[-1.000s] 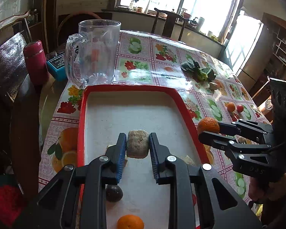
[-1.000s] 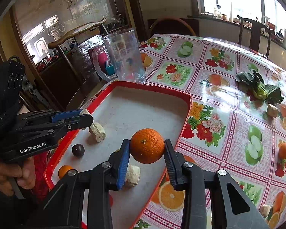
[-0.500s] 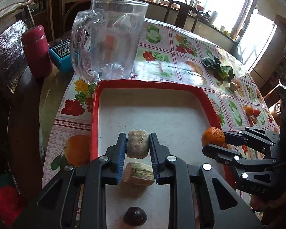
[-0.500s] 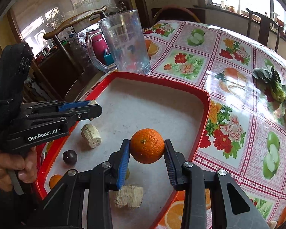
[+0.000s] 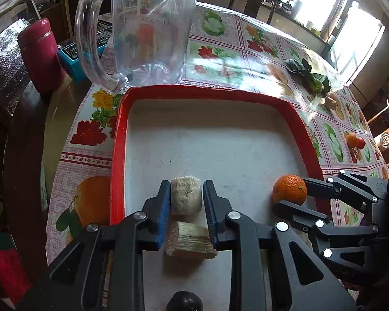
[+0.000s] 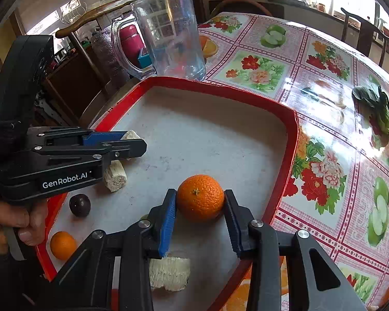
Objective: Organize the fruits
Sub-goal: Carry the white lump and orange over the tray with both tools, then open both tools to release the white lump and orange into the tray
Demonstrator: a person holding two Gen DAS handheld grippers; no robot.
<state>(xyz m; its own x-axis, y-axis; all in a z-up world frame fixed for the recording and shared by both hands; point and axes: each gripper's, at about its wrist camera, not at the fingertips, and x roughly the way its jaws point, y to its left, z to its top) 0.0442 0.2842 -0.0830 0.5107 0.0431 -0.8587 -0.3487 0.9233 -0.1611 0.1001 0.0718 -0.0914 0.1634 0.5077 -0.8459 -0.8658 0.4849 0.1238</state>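
Note:
A red-rimmed tray (image 5: 118, 140) (image 6: 287, 119) with a grey floor lies on the table. My left gripper (image 5: 186, 197) is shut on a pale sugarcane piece (image 5: 186, 199) above the tray's near part; it shows at the left of the right wrist view (image 6: 132, 142). My right gripper (image 6: 200, 202) is shut on an orange (image 6: 200, 197) low over the tray's right side; the orange also shows in the left wrist view (image 5: 289, 189). On the tray lie more sugarcane pieces (image 5: 189, 241) (image 6: 114, 173) (image 6: 169, 273), a dark plum (image 6: 79, 205) and a small orange (image 6: 62, 245).
A clear plastic pitcher (image 5: 147, 28) (image 6: 168, 33) stands just beyond the tray's far edge. A magenta flask (image 5: 40, 54) and a blue box (image 5: 72, 54) stand to the left. Leafy greens (image 5: 311, 77) and small fruits (image 5: 355, 141) lie on the flowered tablecloth at right.
Both grippers have moved forward over the tray, closer to the pitcher. The right gripper with the orange has come down close to the tray floor. Both grips are unchanged.

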